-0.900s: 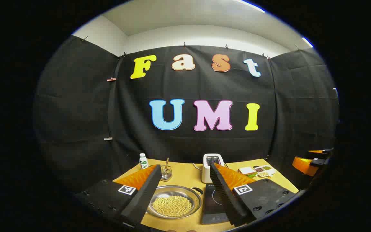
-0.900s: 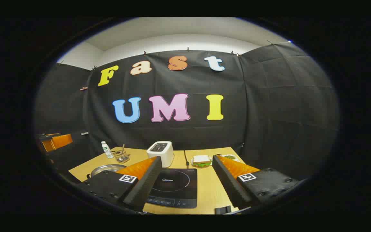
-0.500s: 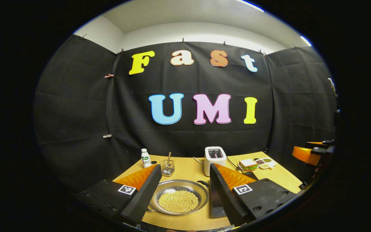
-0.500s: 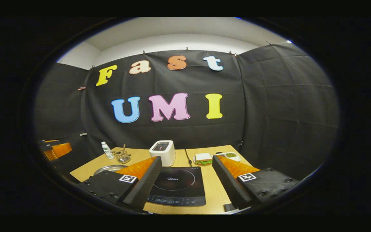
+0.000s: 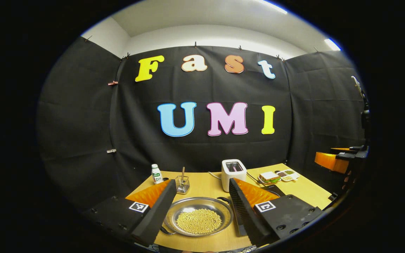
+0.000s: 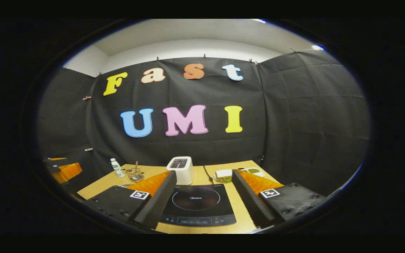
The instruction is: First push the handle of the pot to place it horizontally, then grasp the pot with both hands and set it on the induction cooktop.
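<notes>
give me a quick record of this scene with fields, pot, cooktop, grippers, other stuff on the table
pot: shallow metal pot holding small yellow beans, on the wooden table
pot handles: dark loops at its near-left and far-right rim
cooktop: black induction cooktop, nothing on it, right of the pot
left gripper: open, above the pot, not touching it
right gripper: open, above the cooktop
behind: toaster, bottle, sandwich, glass jar
task state: pot not yet grasped

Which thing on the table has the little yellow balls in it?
The shiny metal pot, the wide shallow one by the left gripper. The glass cup behind holds a stick; the toaster is white.
</notes>
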